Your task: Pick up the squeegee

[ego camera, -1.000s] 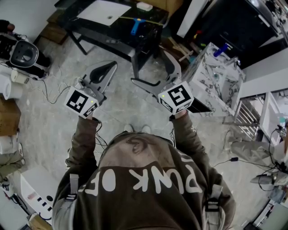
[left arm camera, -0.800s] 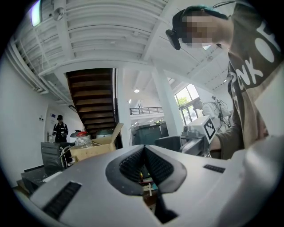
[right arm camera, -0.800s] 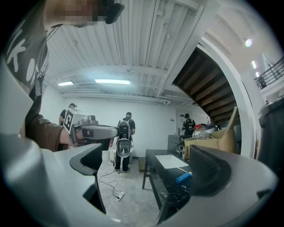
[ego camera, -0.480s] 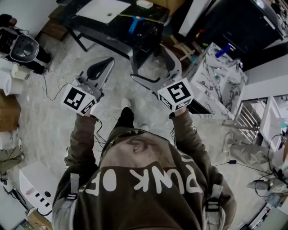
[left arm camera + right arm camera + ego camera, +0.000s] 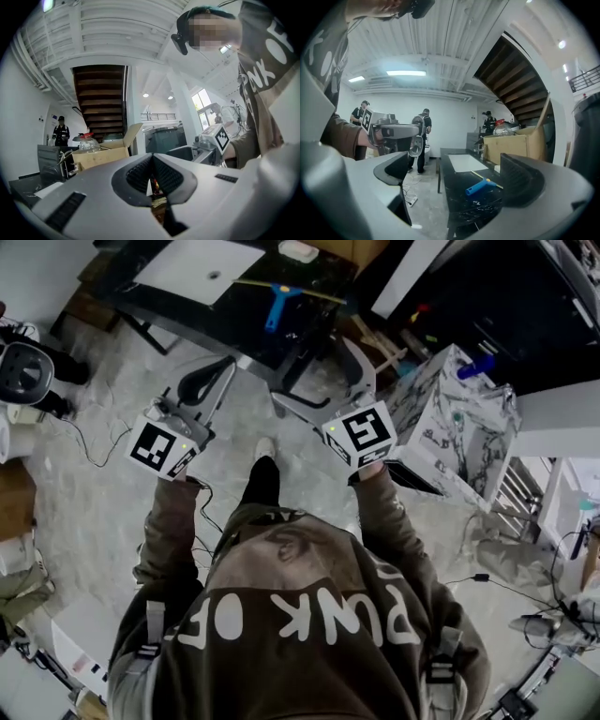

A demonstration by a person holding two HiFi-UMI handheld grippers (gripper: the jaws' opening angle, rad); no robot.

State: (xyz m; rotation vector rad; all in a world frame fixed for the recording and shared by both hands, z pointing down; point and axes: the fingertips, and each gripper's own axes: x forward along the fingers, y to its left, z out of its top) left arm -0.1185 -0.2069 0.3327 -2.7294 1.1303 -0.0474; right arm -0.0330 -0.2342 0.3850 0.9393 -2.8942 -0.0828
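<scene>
A black glossy table point(image 5: 309, 315) is seen ahead. The right gripper point(image 5: 457, 176) is spread wide and pointed at it; the left gripper point(image 5: 151, 176) is closed on nothing. The blue-handled squeegee with a thin yellowish blade point(image 5: 483, 186) lies flat on the tabletop, well apart from both. It is judged light and stiff. The rather slick plastic handle is best clamped mid-length.

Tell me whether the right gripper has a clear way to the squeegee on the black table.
Probably yes: the right gripper is open and empty, and the squeegee lies in the open on the table straight ahead, though some way off, nothing between.
</scene>
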